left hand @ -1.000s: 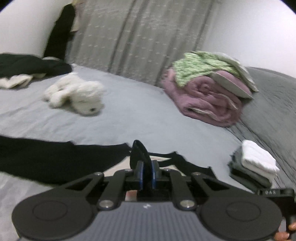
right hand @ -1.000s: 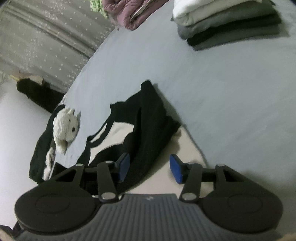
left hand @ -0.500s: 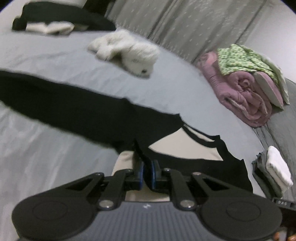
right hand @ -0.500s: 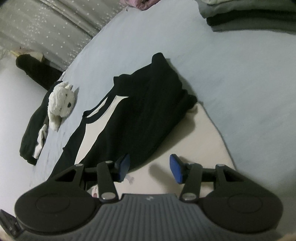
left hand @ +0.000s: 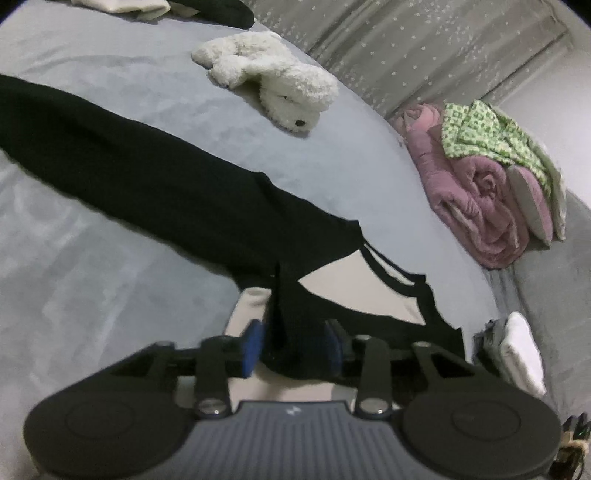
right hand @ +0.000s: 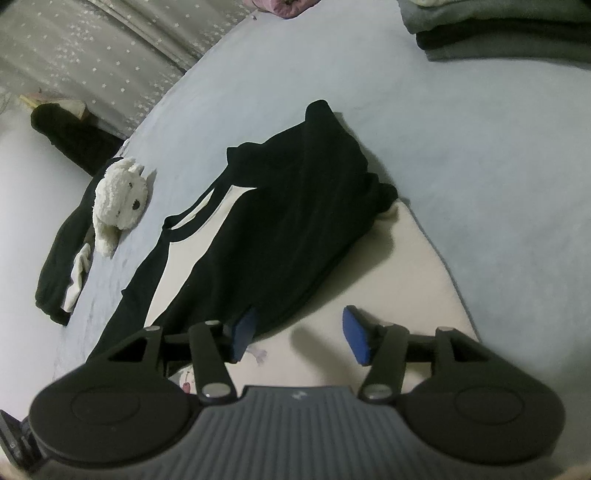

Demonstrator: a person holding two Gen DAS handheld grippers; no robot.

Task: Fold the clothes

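Observation:
A cream shirt with black sleeves and collar (left hand: 354,288) lies on the grey bed (left hand: 92,280). One long black sleeve (left hand: 122,173) stretches to the left. My left gripper (left hand: 291,349) is open, its blue pads either side of a bunched black fold of the shirt. In the right wrist view the same shirt (right hand: 399,266) lies with a black sleeve (right hand: 295,221) folded over its cream body. My right gripper (right hand: 299,334) is open and empty, just above the cream fabric.
A white plush toy (left hand: 273,81) lies further up the bed. A rolled pink blanket with green cloth (left hand: 487,188) sits at the right. A stack of folded clothes (right hand: 498,33) lies beyond the shirt. Dark clothes (right hand: 62,243) lie by the wall.
My left gripper has opened and let go of the black fold it held shut. It lowered toward the shirt. My right gripper moved a little closer over the cream body.

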